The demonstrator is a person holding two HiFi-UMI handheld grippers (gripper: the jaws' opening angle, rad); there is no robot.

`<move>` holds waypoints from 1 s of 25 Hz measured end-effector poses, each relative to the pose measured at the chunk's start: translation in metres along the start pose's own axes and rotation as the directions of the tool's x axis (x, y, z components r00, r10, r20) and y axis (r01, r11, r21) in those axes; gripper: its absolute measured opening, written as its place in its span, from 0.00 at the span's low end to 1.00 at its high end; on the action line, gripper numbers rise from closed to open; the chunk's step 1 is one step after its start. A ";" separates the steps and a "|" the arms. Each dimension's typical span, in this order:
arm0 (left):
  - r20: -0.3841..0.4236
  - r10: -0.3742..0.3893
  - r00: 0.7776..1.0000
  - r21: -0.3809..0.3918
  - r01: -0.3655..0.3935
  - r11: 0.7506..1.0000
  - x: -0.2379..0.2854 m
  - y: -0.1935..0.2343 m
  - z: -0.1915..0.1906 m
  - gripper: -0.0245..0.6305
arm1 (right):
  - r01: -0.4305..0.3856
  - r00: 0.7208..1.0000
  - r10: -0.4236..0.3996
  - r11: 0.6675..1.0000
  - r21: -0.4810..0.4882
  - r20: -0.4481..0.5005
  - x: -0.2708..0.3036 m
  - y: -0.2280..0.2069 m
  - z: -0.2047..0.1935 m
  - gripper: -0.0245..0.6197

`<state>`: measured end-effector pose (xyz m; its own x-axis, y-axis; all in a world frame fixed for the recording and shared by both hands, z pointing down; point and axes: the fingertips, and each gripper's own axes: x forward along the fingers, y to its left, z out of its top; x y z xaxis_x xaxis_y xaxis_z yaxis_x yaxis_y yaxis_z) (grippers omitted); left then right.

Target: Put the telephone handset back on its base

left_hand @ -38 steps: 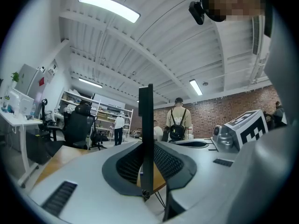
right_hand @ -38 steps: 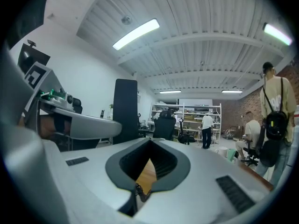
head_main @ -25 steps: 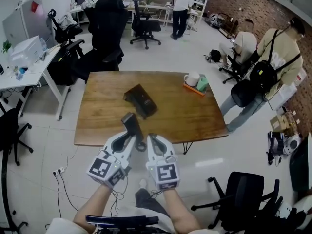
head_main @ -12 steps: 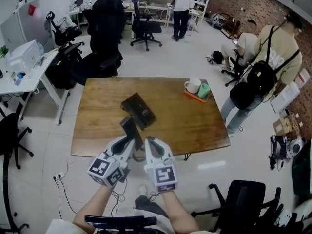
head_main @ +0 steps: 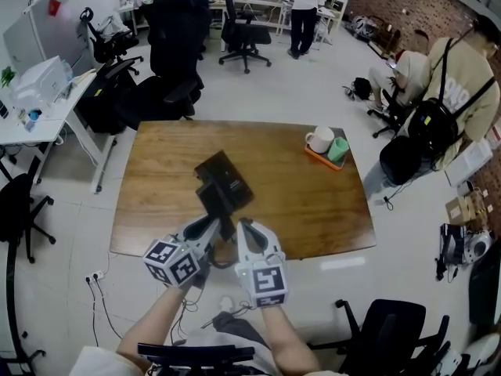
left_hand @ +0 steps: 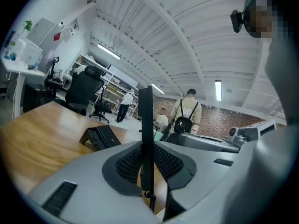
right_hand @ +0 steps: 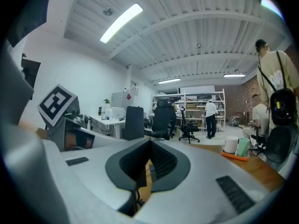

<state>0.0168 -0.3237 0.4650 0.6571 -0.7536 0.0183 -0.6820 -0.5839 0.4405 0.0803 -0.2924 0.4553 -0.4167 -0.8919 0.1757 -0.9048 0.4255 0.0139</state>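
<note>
The black telephone base lies on the wooden table, a little left of its middle; in the left gripper view the base is ahead to the left. My left gripper is shut on the black handset, which sticks up edge-on between the pads. The handset's far end reaches the near edge of the base. Its coiled cord hangs below the grippers. Close beside it on the right, my right gripper has its jaws together, and I see nothing clamped in them.
A white mug and a green cup stand on an orange tray at the table's far right. A person with a black backpack stands right of the table. Office chairs stand beyond the far edge.
Both grippers have moved forward over the table with the handset. Its far end went from the table's near edge up to the base.
</note>
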 end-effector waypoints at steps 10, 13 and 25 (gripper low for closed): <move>-0.040 0.040 0.998 -0.208 -0.048 0.977 0.046 0.059 -0.029 0.14 | -0.041 0.998 0.041 0.999 0.011 -0.047 0.025 -0.018 -0.017 0.04; -0.040 0.063 0.997 -0.280 -0.071 0.957 0.056 0.082 -0.033 0.14 | -0.048 0.997 0.049 0.999 0.014 -0.059 0.035 -0.022 -0.020 0.04; -0.081 0.092 0.992 -0.400 -0.117 0.909 0.086 0.132 -0.058 0.14 | -0.070 0.993 0.072 0.997 0.023 -0.099 0.064 -0.035 -0.038 0.04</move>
<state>0.0022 -0.4479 0.5766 0.6158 -0.7769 0.1315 -0.5681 -0.3222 0.7573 0.0879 -0.3588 0.5033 -0.4700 -0.8395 0.2725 -0.8753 0.4831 -0.0211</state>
